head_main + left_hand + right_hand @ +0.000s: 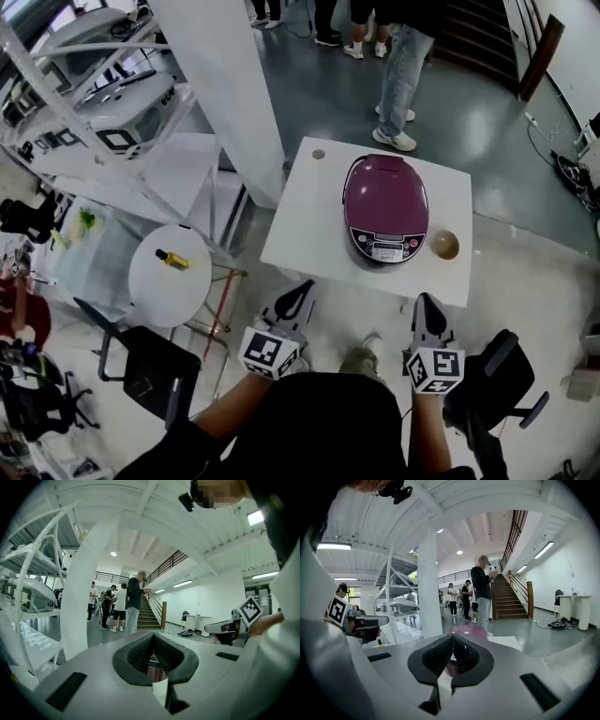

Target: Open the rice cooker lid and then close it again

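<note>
On white table point(300, 234), one rice cooker point(385, 206), one bowl point(444, 246), two closed grippers

Bright, even indoor light from ceiling strips; fisheye-bent edges, near foreground soft

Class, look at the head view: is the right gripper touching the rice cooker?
Apart. The head view shows bare white table between the shut right gripper and the rice cooker.
</note>
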The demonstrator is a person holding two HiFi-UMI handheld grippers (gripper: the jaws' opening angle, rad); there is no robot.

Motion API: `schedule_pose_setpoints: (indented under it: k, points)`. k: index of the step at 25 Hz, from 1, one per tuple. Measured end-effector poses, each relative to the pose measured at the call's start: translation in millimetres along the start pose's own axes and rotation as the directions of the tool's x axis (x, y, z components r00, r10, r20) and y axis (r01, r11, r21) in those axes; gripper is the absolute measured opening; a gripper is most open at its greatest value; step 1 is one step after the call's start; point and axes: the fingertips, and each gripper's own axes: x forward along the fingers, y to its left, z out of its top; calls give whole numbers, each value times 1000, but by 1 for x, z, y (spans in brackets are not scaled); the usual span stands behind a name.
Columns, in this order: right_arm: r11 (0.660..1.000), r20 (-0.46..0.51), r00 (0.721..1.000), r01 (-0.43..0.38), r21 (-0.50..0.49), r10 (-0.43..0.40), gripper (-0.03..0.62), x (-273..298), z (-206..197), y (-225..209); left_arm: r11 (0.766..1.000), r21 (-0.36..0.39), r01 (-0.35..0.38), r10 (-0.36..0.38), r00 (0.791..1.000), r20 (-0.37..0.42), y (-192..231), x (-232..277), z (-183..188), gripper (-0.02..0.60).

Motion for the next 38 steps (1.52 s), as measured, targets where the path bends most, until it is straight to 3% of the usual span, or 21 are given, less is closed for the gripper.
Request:
schedule_pose_setpoints:
  k: [8, 15, 31, 38]
  points:
    - [998, 75, 995, 60, 6, -60, 0, -30, 14, 27, 1000, 16, 2, -2, 999, 44, 23, -41, 16, 5]
    - [997, 73, 995, 73, -17, -72, -2, -47, 22, 51, 999, 32, -1, -1, 997, 77, 32, -61, 20, 4]
    - [991, 55, 993, 110, -79, -105, -2, -59, 25, 51, 999, 22, 27, -29, 996, 89, 30, -66, 22, 5]
    - [987, 78, 985, 156, -44, -152, -2, -61, 25, 45, 999, 16, 48, -49, 996, 79, 34, -68, 18, 5]
